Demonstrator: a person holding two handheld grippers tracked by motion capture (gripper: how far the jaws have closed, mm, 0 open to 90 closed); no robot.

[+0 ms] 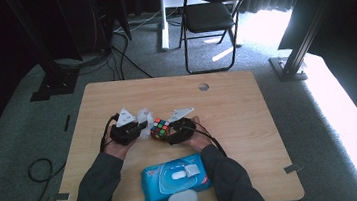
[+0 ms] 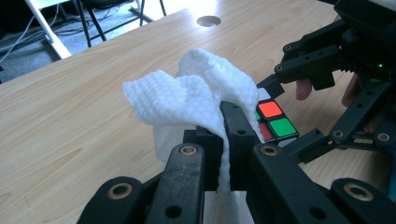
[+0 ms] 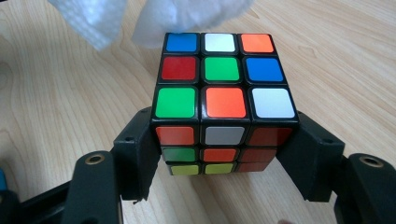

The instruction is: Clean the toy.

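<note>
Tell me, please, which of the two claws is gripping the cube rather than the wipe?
The right claw: its jaws press both sides of the cube, while the left claw is shut on the white wipe.

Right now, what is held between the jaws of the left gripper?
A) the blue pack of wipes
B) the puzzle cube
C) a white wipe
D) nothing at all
C: in the left gripper view the left gripper has its jaws shut on a white wipe, which rises crumpled above them, while the puzzle cube sits between the jaws of the right gripper.
</note>
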